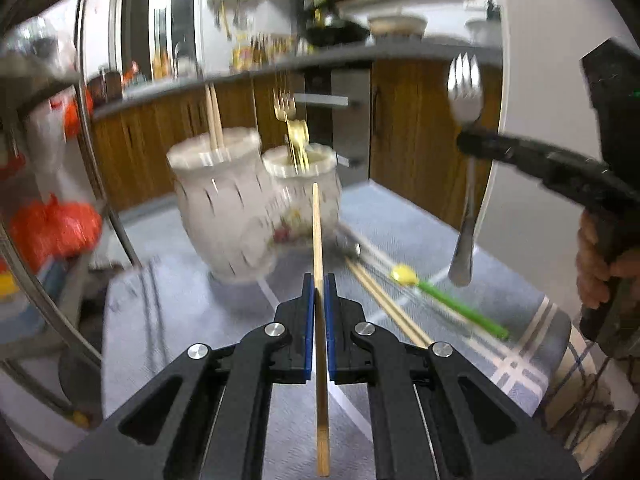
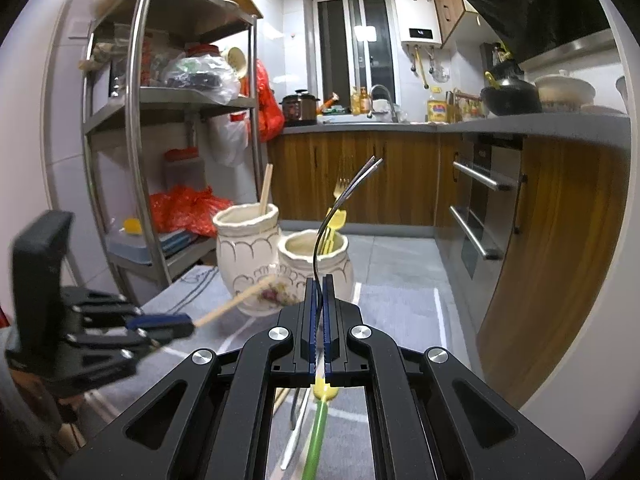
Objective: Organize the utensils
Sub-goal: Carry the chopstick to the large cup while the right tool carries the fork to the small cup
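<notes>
My left gripper [image 1: 319, 280] is shut on a wooden chopstick [image 1: 318, 236] that points up toward two white ceramic jars. The taller jar [image 1: 224, 208] holds a pair of chopsticks. The shorter jar [image 1: 308, 188] holds a gold fork and yellow utensils. My right gripper [image 2: 319, 280] is shut on a silver fork [image 2: 340, 204], tines up, just in front of the shorter jar [image 2: 316, 268]. In the left wrist view that fork [image 1: 464, 92] hangs at the right. The right wrist view shows the left gripper [image 2: 188, 322] low at the left with its chopstick [image 2: 236, 300].
A pair of chopsticks [image 1: 384, 304] and a green-handled yellow utensil [image 1: 452, 300] lie on the blue-grey tablecloth [image 1: 200, 312]. A steel shelf rack [image 2: 132, 120] stands to the left. Wooden cabinets and an oven [image 2: 480, 216] line the back and right.
</notes>
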The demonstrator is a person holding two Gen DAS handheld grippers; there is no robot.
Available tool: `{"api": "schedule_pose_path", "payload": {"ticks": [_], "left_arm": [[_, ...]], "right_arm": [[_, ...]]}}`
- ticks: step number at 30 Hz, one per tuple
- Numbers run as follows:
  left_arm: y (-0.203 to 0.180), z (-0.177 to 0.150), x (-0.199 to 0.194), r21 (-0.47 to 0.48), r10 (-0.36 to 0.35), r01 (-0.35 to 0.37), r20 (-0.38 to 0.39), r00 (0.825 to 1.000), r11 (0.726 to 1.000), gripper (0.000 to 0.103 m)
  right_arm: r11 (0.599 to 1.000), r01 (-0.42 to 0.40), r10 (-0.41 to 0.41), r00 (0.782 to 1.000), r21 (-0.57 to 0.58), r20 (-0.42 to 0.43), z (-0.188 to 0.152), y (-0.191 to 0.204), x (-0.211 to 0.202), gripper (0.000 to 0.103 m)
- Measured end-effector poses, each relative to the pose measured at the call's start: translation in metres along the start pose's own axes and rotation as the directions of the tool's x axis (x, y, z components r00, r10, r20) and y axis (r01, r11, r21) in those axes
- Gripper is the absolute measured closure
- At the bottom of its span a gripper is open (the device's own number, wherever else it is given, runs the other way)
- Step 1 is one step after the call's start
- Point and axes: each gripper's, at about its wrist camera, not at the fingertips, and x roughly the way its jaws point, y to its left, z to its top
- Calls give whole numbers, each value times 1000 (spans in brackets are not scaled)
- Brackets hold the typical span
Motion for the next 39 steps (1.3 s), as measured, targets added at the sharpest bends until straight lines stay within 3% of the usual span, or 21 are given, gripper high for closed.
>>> {"api": "schedule_pose_path", "payload": {"ticks": [6,11,15,24,28,33,39], "left_arm": [[13,27,-27,-26,39,-35,206,978,999,98],[33,55,-29,-70,53,-35,288,956,997,98],[61,77,-23,-167,43,15,340,940,986,98],[106,105,16,-293,24,100,391,920,951,98],[120,109,43,-365,1,157,398,917,917,99],[121,109,69,-369,10,148,394,919,917,99],[121,97,90,-397,104,64,387,916,916,99]], "right_arm": [[1000,-18,18,999,2,34,25,1,12,100],[1000,-24,24,997,-1,78,48,-1,26,100],[1000,-23,21,993,14,116,66,-6,39,100],[999,-19,10,985,47,171,89,-18,77,100],[997,-18,7,986,69,167,86,-24,94,100],[996,-18,5,988,85,152,78,-28,109,100],[996,-19,9,993,82,115,66,-28,126,100]]}}
